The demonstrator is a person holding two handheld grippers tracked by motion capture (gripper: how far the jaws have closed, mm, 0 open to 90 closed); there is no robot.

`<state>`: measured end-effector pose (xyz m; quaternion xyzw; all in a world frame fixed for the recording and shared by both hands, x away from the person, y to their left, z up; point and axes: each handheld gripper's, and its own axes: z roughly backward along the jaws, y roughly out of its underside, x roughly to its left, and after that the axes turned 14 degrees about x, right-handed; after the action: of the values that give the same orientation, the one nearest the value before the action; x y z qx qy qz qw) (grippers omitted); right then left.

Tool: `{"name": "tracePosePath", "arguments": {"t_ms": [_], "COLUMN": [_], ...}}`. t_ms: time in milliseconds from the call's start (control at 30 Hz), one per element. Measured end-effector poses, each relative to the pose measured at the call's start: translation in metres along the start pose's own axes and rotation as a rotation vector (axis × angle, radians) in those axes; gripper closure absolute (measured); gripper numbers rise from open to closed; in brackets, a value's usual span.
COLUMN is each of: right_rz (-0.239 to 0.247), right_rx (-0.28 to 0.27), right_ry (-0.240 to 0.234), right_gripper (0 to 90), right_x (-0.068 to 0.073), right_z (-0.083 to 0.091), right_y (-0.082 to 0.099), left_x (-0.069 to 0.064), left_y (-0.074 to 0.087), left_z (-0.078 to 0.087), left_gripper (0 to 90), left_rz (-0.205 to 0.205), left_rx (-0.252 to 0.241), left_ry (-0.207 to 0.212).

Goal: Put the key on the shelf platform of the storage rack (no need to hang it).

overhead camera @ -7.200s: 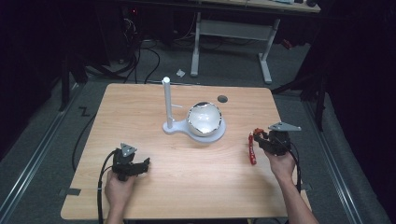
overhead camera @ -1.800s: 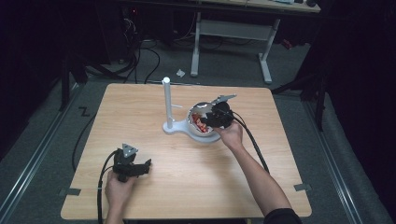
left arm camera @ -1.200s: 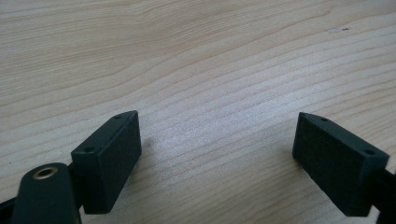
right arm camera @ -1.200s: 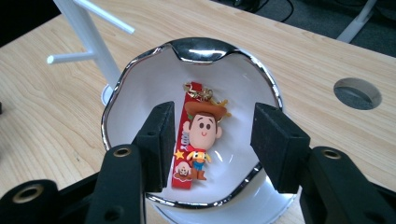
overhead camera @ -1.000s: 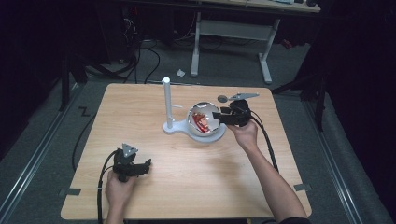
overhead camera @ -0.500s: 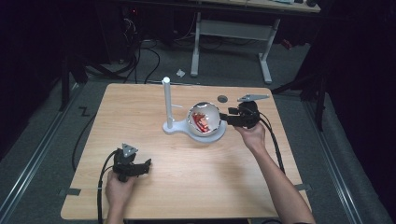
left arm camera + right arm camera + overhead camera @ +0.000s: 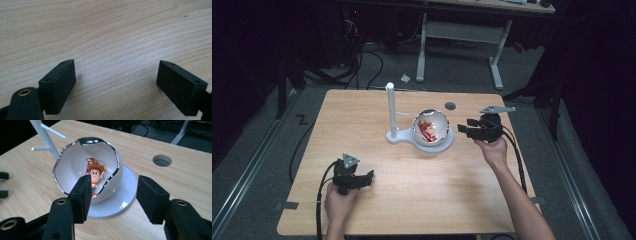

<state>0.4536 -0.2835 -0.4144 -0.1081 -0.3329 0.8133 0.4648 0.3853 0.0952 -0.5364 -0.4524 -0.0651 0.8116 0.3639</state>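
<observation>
Nearest the person, the left gripper [image 7: 353, 178] rests on the counter [image 7: 362, 125] as before, its jaws wide apart over bare wood. Farther out, the right gripper [image 7: 471, 131] has drawn back just to the right of the bowl [image 7: 72, 167], its jaws having just opened with nothing between them. The cowboy toy [image 7: 94, 177], earlier beside that hand, now lies inside the bowl, seemingly loose, so the drop-off looks done.

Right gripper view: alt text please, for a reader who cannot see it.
A cowboy figure lies inside a white egg-shaped bowl on a round white base, on a wooden table. The right gripper faces it, open and empty.
</observation>
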Motion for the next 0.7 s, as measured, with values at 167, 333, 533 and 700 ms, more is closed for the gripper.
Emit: {"name": "tracePosePath", "arguments": {"t_ms": [167,333,533,700], "right_rz": [0.005,-0.02,-0.025,-0.028], "right_rx": [-0.016,-0.011,-0.023,-0.048], "right_ry": [0.007,0.017,0.022,0.025], "right_gripper": [46.4,46.3,46.3,46.3], "right_x": [-0.001,-0.008,-0.011,-0.012], "right_z": [0.008,0.012,0.023,0.036], "right_y": [0.007,0.02,0.031,0.034], "left_x": [0.0,0.0,0.0,0.0], "left_y": [0.0,0.0,0.0,0.0], "left_z": [0.0,0.0,0.0,0.0], "left_gripper": [16.2,16.2,16.2,16.2], "left_rz": [0.0,0.002,-0.003,-0.003], "left_rx": [-0.001,-0.002,0.0,0.001], "left_ry": [-0.001,-0.001,-0.001,-0.001]}}
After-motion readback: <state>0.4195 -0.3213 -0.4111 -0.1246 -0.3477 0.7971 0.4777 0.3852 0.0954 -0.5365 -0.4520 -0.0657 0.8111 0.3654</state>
